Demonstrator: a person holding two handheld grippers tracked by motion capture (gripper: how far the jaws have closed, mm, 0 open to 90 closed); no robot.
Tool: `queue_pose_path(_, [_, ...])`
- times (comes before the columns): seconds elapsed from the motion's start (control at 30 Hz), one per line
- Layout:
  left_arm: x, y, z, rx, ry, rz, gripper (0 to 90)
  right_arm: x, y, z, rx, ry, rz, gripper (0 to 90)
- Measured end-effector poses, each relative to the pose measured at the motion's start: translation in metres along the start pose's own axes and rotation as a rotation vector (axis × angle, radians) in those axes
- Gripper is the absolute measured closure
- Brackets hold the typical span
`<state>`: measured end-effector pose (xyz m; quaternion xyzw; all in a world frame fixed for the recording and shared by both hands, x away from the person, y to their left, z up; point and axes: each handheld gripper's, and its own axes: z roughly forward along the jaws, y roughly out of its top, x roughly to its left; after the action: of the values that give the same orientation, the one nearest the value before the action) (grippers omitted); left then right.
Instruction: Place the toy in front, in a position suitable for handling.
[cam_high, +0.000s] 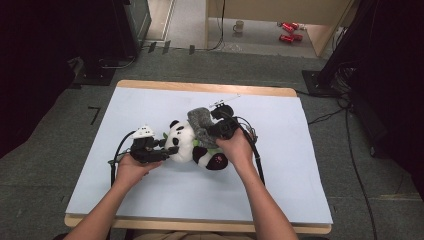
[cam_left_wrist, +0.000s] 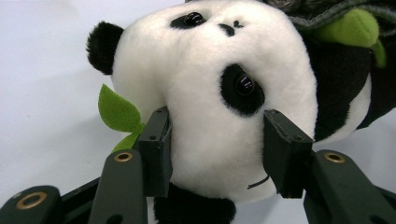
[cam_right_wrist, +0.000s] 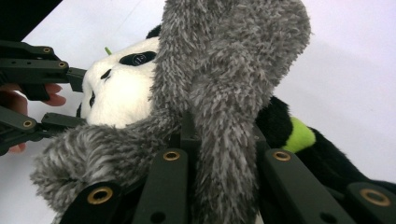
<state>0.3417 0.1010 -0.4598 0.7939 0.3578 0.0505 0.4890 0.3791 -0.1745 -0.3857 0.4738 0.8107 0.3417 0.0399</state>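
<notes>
Two grips: left gripper (cam_left_wrist: 215, 149) clamps panda (cam_left_wrist: 219, 93) head to steady it; right gripper (cam_right_wrist: 219, 158) pinches grey scarf (cam_right_wrist: 224, 84), likely to wrap the neck.

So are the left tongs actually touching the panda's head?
Touching. In the left gripper view, the left tongs press both pads into the panda toy's white head.

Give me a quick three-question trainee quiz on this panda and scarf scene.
1. True or false: the left tool grips the panda by its head.
2. What does the right tool hold? A) a green leaf B) the grey scarf C) a mug
3. Fill in: the panda lies on the ___ mat.

Key: 1 true; 2 B; 3 white.
</notes>
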Motion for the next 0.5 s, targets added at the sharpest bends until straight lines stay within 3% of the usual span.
queue_pose_path(0.17, [0.001, 0.0, 0.0, 0.0, -0.005, -0.005, 49.4, -0.002, -0.001, -0.005, -0.01, -0.026, -0.022, 78.1])
queue_pose_path(0.5, [0.002, -0.001, -0.001, -0.015, -0.006, -0.019, 49.3, -0.011, 0.002, -0.022, -0.032, -0.054, 0.023, 78.3])
